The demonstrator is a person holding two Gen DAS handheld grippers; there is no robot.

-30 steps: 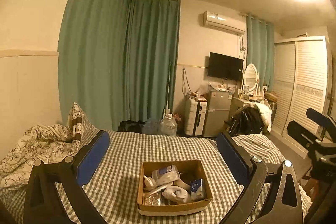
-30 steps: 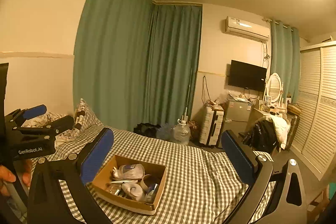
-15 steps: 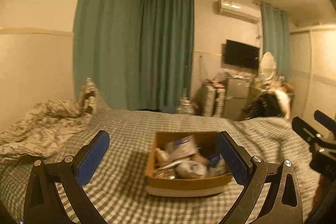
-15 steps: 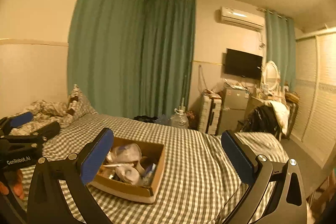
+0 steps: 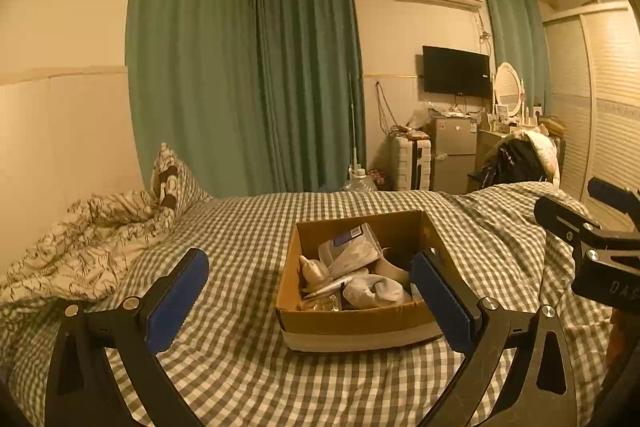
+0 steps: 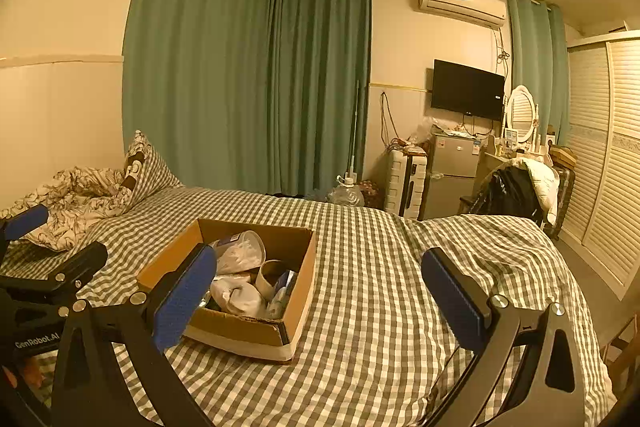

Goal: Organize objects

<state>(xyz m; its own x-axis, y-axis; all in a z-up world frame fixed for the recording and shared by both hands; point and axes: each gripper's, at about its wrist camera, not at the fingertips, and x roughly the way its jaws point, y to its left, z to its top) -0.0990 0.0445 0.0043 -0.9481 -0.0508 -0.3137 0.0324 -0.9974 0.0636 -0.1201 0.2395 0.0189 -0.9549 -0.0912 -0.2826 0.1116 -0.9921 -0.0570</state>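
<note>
A brown cardboard box (image 5: 356, 323) sits on the green checked bed cover (image 5: 248, 239). It holds a white pouch with a blue label (image 5: 352, 247), a roll of tape (image 5: 394, 265), crumpled white items (image 5: 372, 293) and other small things. My left gripper (image 5: 310, 293) is open and empty, held above the bed just in front of the box. My right gripper (image 6: 320, 291) is open and empty, to the right of the box (image 6: 240, 327). Each gripper shows at the edge of the other's view.
A rumpled patterned duvet (image 5: 84, 247) and a pillow (image 5: 172, 179) lie at the bed's left. Beyond the bed stand green curtains (image 5: 304, 75), a water jug (image 5: 360, 183), a suitcase (image 5: 412, 163), a small fridge (image 5: 454, 151) and a wardrobe (image 6: 604, 155).
Both grippers have moved closer to the box and lower. The box looks larger and sits between the left gripper's fingers. Both grippers stayed open.
</note>
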